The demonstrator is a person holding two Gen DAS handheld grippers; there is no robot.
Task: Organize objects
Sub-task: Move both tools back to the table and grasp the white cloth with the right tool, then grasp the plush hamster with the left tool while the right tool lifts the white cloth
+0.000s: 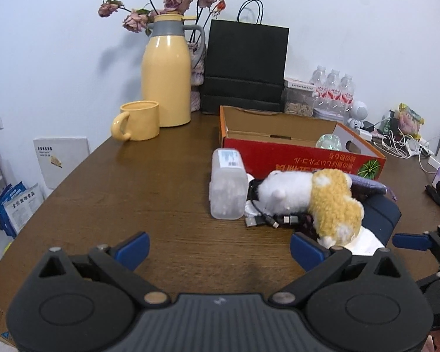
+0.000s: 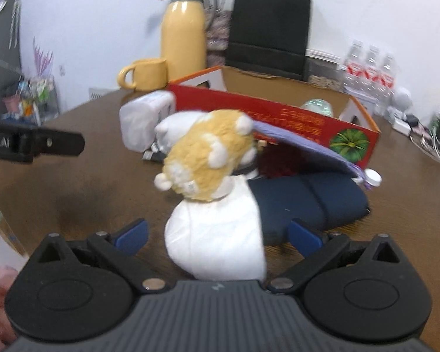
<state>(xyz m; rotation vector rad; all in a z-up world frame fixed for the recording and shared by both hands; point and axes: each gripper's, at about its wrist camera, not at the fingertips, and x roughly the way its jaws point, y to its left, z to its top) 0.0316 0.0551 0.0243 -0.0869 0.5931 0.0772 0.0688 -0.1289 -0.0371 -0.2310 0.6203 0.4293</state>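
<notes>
Right now my right gripper (image 2: 217,236), fingers apart, straddles the white cap (image 2: 217,234); the left gripper (image 1: 220,249) is spread over bare table (image 1: 132,182). Approach step, I judge: close, then carry to the red box (image 2: 278,117) at one o'clock.

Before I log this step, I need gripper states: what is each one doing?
Left gripper: open, holding nothing, over bare table.
Right gripper: open, holding nothing; the white cap lies between its fingers, ungripped.
</notes>
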